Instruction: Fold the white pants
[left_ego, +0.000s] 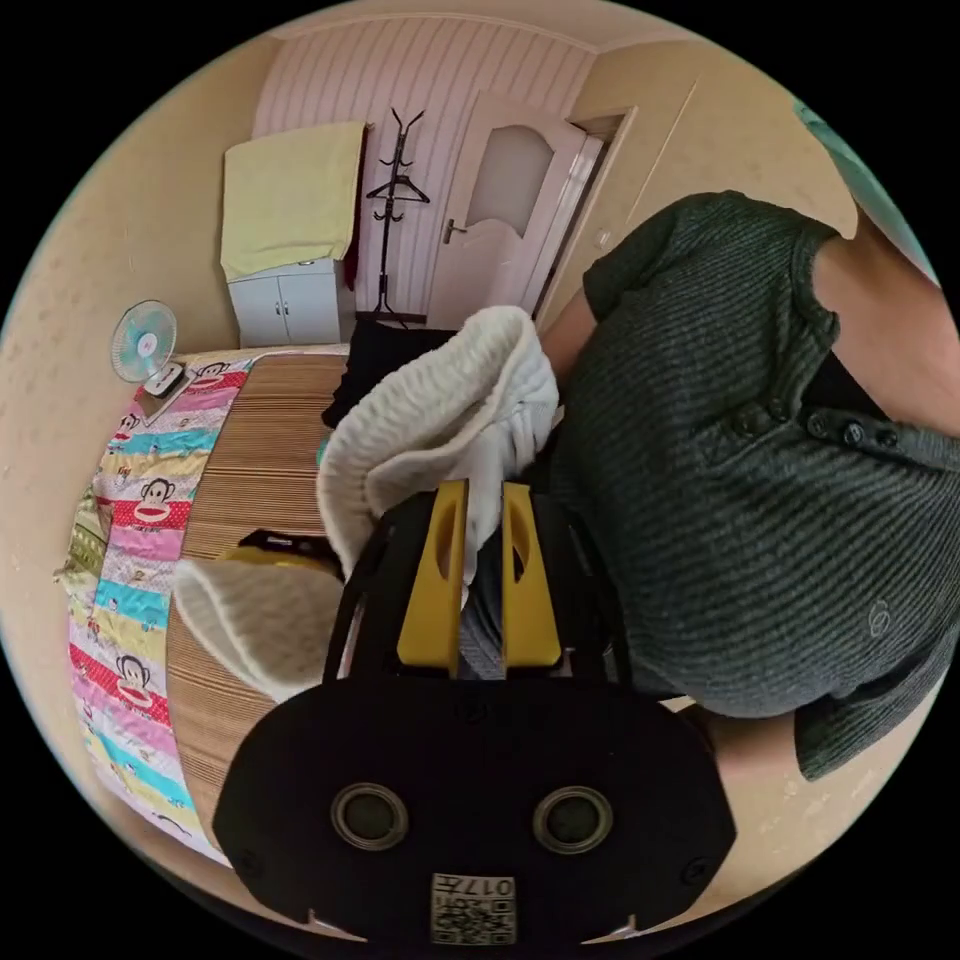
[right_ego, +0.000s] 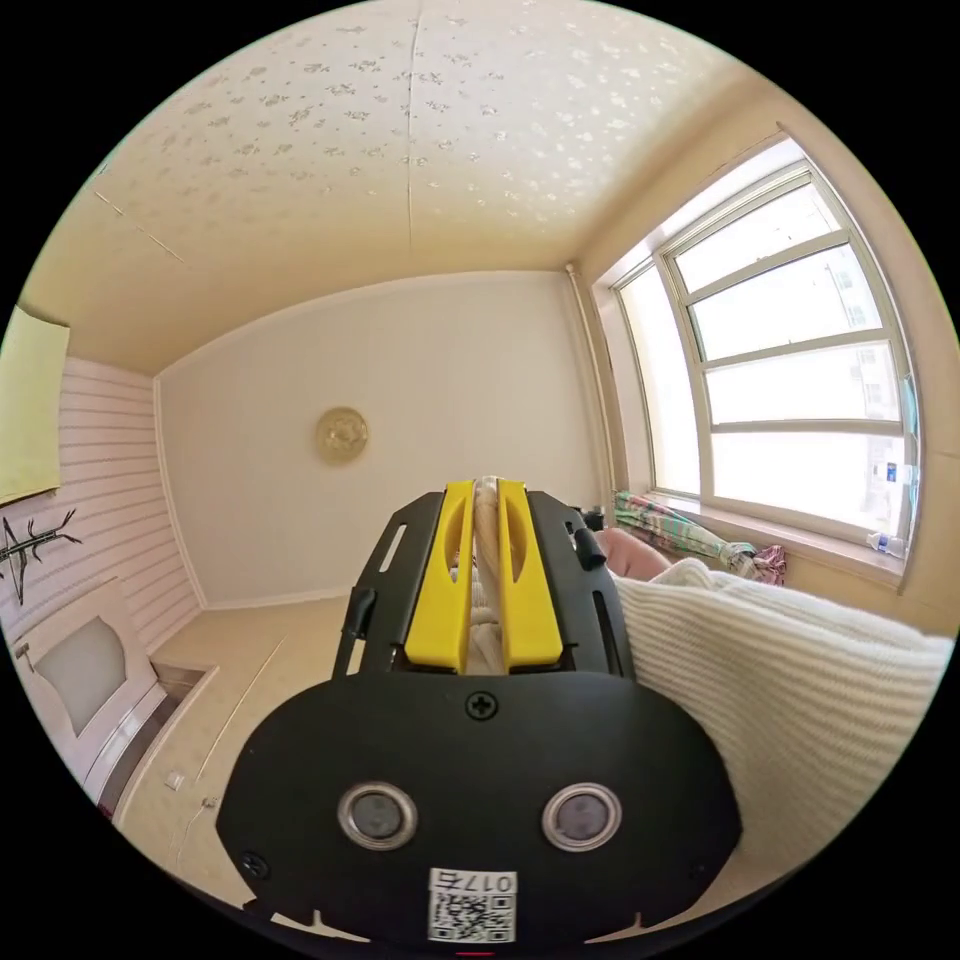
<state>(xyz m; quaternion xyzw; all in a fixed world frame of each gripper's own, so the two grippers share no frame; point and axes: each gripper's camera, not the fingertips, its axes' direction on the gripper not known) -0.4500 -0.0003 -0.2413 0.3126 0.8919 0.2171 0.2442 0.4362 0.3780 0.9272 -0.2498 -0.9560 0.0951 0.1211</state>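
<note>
**White knit pants held up in both grippers**

White ribbed fabric of the pants (left_ego: 440, 420) rose from between the yellow jaws of the left gripper (left_ego: 484, 500), which were clenched on it; the cloth looped up just beyond the tips and drooped to one side over the striped bed (left_ego: 250, 440). A person's dark ribbed top (left_ego: 720, 480) stood close on the other side. The right gripper (right_ego: 485, 495) likewise pinched a fold of the pants between its jaws, the rest draping beside its body, toward the window (right_ego: 790, 370).
</note>
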